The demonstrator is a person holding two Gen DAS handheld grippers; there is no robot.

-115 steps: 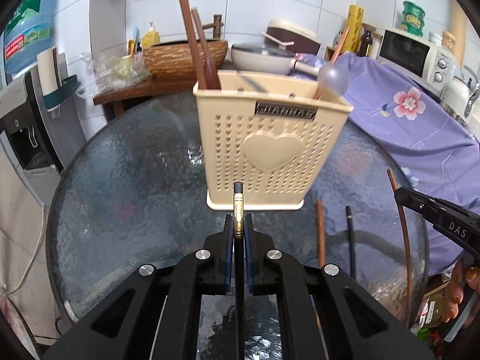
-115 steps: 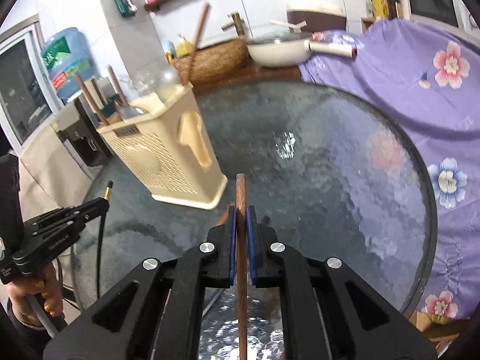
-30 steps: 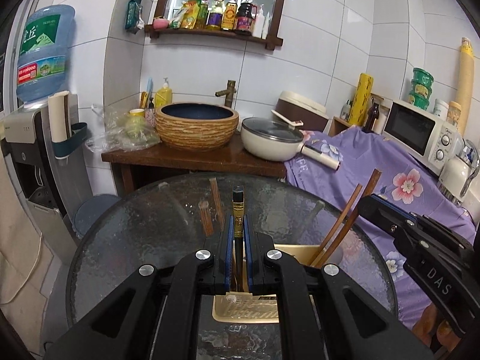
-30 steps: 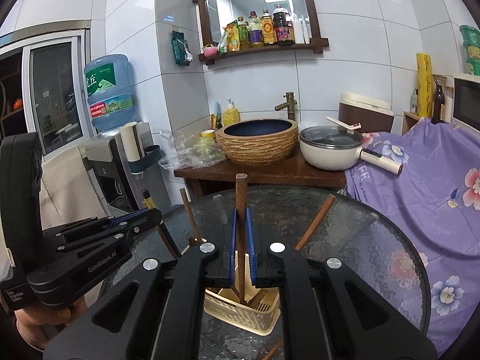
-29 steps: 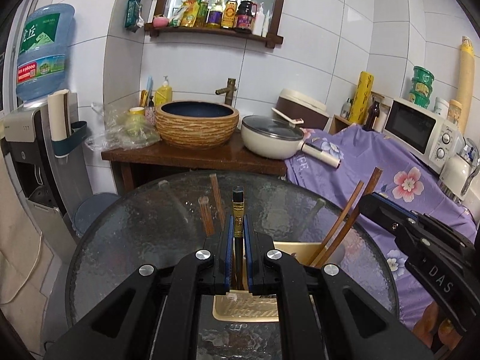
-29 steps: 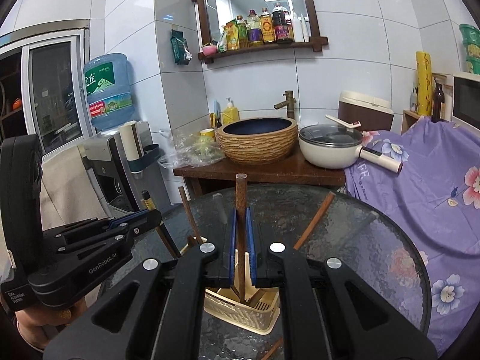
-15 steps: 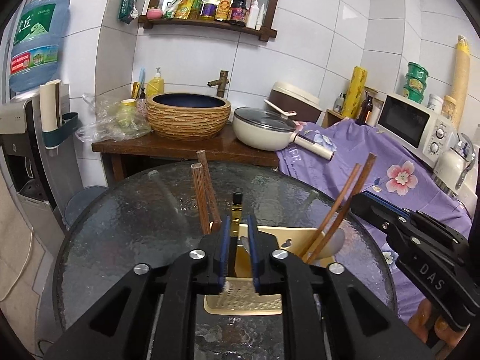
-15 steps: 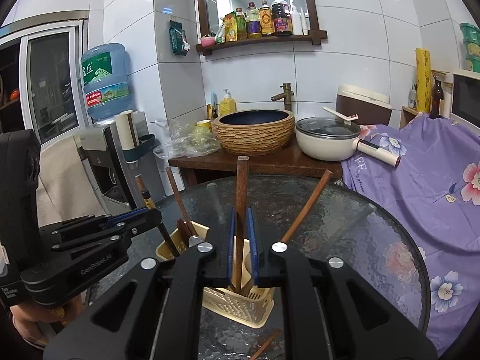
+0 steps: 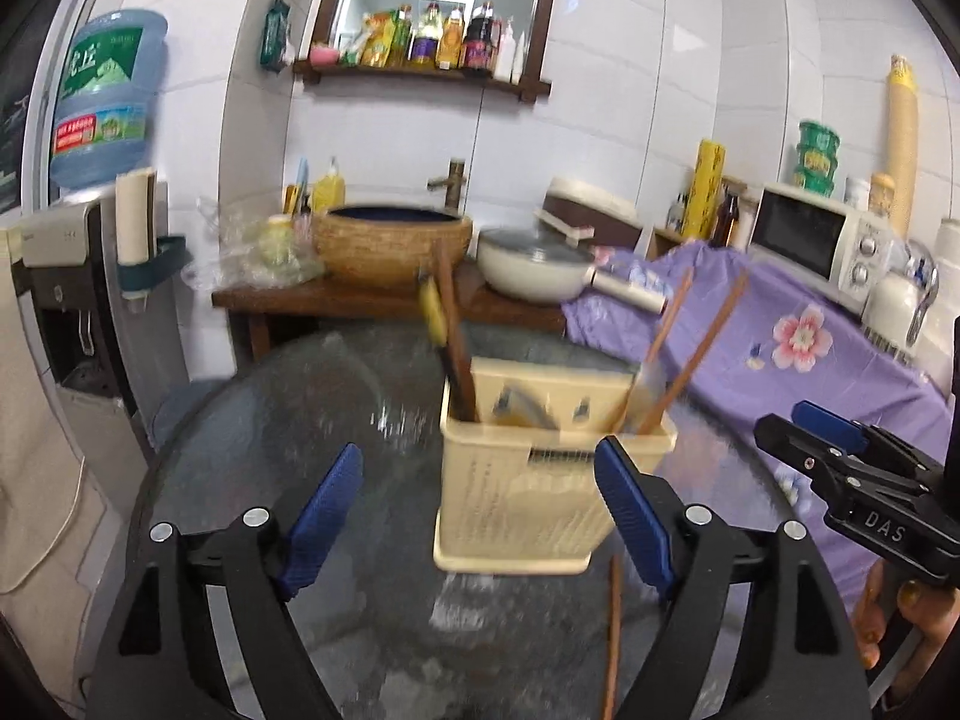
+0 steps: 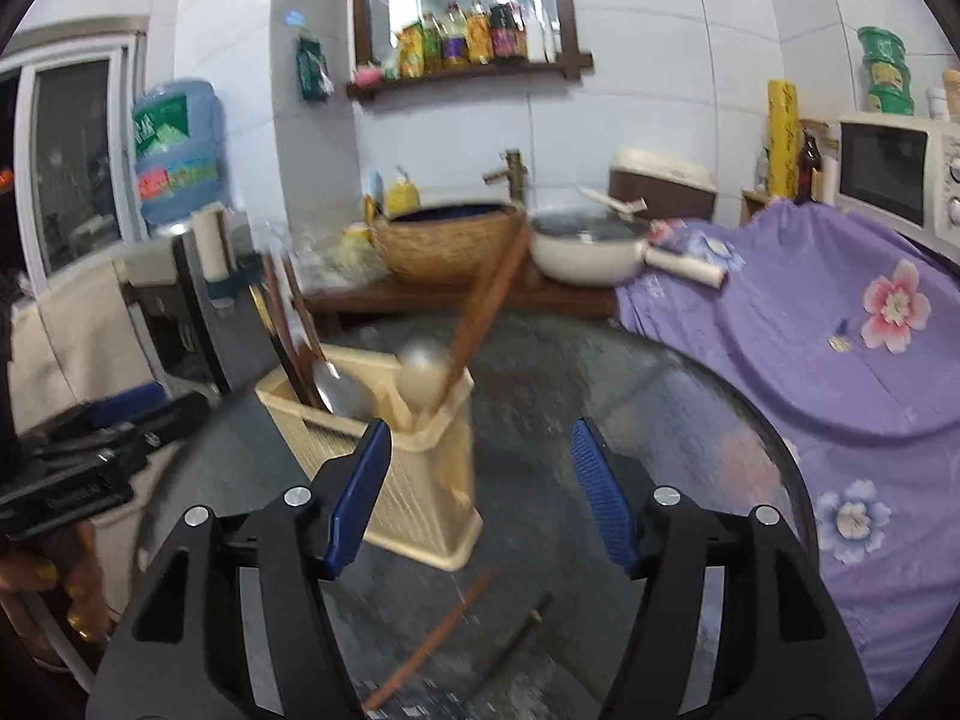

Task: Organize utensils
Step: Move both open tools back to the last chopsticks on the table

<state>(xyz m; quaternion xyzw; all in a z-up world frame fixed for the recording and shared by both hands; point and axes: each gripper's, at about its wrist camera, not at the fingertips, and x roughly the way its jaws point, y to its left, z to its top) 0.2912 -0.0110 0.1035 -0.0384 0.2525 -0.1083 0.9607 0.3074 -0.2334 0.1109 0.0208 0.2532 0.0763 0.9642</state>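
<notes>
Left wrist view: left gripper (image 9: 480,516), jaws spread wide and empty, frames the cream utensil holder (image 9: 540,480) standing on the glass tabletop (image 9: 270,420). Half a second earlier these jaws were nearly closed around a black chopstick (image 9: 435,324), now leaning inside the holder. Right gripper (image 10: 480,492), jaws likewise parted, has released its brown chopstick (image 10: 486,306) into the holder. Two loose chopsticks (image 10: 432,636) lie on the tabletop below.

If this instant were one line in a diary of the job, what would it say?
left gripper: open, empty | right gripper: open, empty | utensil holder: upright, chopsticks inside | brown chopstick, dark chopstick: loose on glass table
</notes>
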